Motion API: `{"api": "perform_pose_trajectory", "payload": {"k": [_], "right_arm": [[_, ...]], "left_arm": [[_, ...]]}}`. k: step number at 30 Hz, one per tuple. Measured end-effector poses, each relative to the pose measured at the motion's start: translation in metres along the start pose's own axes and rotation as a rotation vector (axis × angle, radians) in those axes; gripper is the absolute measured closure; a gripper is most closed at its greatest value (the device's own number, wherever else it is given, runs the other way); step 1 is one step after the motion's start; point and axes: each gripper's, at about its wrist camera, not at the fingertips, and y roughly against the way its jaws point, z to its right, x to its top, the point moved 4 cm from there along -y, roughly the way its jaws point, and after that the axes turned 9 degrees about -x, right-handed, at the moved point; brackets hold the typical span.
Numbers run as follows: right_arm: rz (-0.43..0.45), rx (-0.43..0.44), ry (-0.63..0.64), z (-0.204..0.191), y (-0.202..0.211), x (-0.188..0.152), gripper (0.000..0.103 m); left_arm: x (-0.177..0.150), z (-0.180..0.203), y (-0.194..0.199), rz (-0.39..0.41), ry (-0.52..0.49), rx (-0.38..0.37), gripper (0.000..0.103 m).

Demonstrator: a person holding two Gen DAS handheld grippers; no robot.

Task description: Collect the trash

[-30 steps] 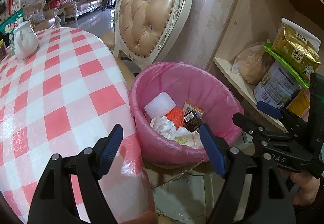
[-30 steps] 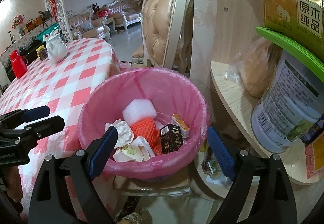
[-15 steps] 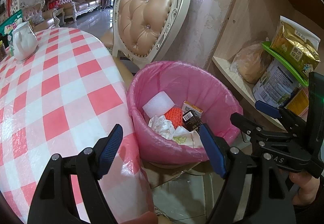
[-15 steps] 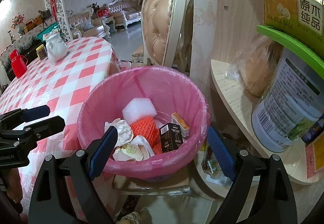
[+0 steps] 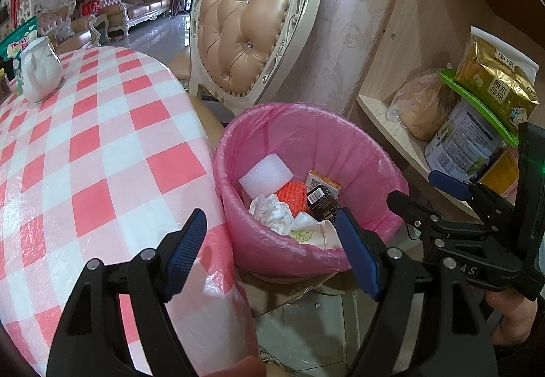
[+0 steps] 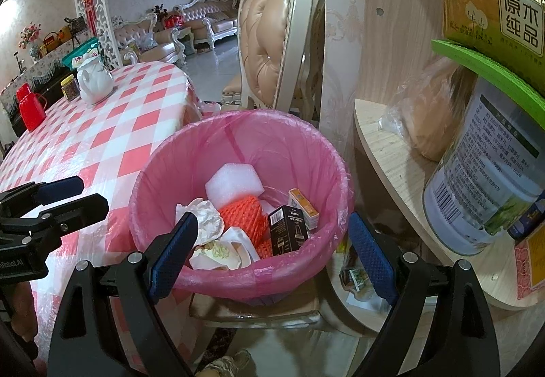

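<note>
A bin lined with a pink bag [image 5: 361, 145] [image 6: 163, 179] stands between the table and the shelf. Inside lie a white foam block [image 5: 265, 174] [image 6: 233, 184], an orange net sleeve [image 5: 293, 194] [image 6: 243, 213], crumpled white paper [image 5: 272, 210] [image 6: 201, 215], a black box [image 5: 322, 203] [image 6: 287, 229] and a small orange-white box [image 5: 323, 181] [image 6: 303, 206]. My left gripper [image 5: 272, 249] hovers open over the bin's near rim, nothing between its blue pads. My right gripper [image 6: 272, 251] is open and empty too, just in front of the bin.
A red-and-white checked table [image 5: 85, 155] [image 6: 112, 131] lies on the left with a white teapot [image 5: 39, 70] [image 6: 93, 82]. An ornate padded chair [image 5: 245, 36] stands behind the bin. A wooden shelf [image 6: 391, 152] on the right holds a tin [image 6: 483, 186], bagged bread and a gold packet.
</note>
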Motion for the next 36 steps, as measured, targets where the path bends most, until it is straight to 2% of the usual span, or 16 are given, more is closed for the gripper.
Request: {"api": "perform_pose_trajectory", "payload": {"k": [36], "right_arm": [[-0.004, 0.000, 0.001, -0.0004, -0.0016, -0.0042, 0.019]], "left_arm": [[-0.0002, 0.0013, -0.0010, 0.000, -0.001, -0.001, 0.027]]}}
